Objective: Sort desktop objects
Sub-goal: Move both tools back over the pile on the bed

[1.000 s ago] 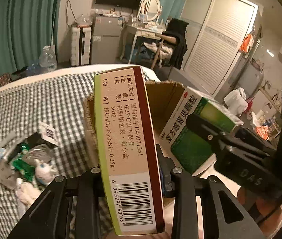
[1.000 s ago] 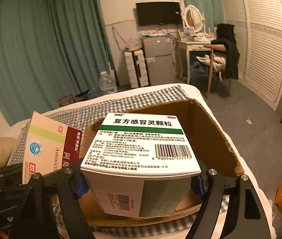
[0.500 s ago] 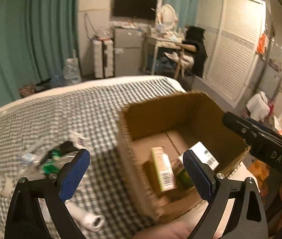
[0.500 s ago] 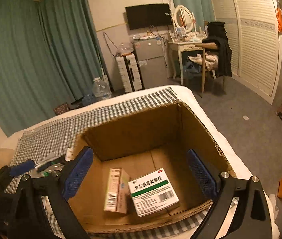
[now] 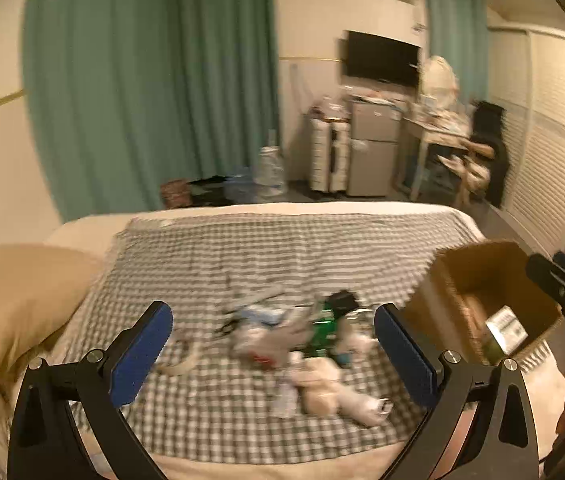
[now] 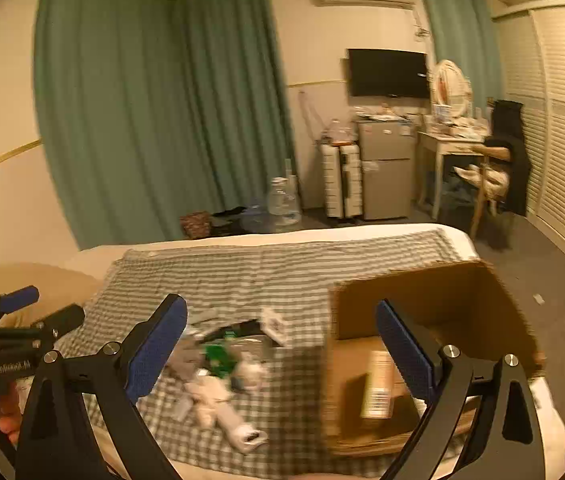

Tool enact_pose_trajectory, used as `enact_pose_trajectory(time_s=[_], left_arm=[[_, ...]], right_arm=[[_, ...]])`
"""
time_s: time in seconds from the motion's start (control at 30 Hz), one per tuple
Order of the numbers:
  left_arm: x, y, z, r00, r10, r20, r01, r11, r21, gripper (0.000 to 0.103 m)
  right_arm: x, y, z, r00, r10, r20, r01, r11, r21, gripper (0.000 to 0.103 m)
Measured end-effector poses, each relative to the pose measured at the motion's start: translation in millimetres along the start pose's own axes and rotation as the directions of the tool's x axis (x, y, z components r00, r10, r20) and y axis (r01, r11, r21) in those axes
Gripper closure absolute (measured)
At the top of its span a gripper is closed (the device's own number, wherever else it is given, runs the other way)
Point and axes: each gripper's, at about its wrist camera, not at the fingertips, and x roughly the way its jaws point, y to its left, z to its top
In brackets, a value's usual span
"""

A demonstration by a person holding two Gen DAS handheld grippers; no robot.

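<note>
A pile of small objects (image 5: 298, 332) lies on the checked cloth (image 5: 282, 248): green packets, white tubes and wrappers, blurred. It also shows in the right wrist view (image 6: 226, 364). My left gripper (image 5: 272, 350) is open and empty above the pile. My right gripper (image 6: 280, 348) is open and empty, between the pile and the cardboard box (image 6: 494, 312). The box (image 5: 478, 268) holds a tan medicine box (image 6: 378, 388) and a green and white one (image 5: 506, 328).
A tan pillow (image 5: 14, 300) lies at the left of the bed. The bed's far edge (image 5: 282, 208) drops to the floor with bottles, a fridge and a dressing table behind. The left gripper shows at the left of the right wrist view (image 6: 10, 320).
Both grippers let go of their medicine boxes, which now lie in the cardboard box. Both have swung left, away from the box and toward the pile, and stand open.
</note>
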Motion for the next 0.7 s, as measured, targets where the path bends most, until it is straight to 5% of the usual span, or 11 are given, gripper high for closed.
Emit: enact_pose_trajectory(time_s=[0.23,0.43,0.7], left_arm=[[48.0,57.4,-60.0,0.996,0.076,-0.051,-0.079,0.994,-0.069,0.000],[95.4,86.5,-103.4,0.986,0.138,-0.094,-0.149,0.982,-0.119,0.000],[142.4,119.9,-120.5,0.985,0.114,-0.130,-0.142,0.961,-0.237,0.000]], right_arm=[[50.8,51.6,-52.6,0.994,0.062,-0.088,-0.068,0.996,-0.059,0.007],[107.9,67.9,-104.2,0.976,0.009,-0.217,-0.039,0.990,-0.133,0.007],[160.5,75.9,-126.6,0.952,0.011,-0.305,-0.065,0.984,-0.167,0.007]])
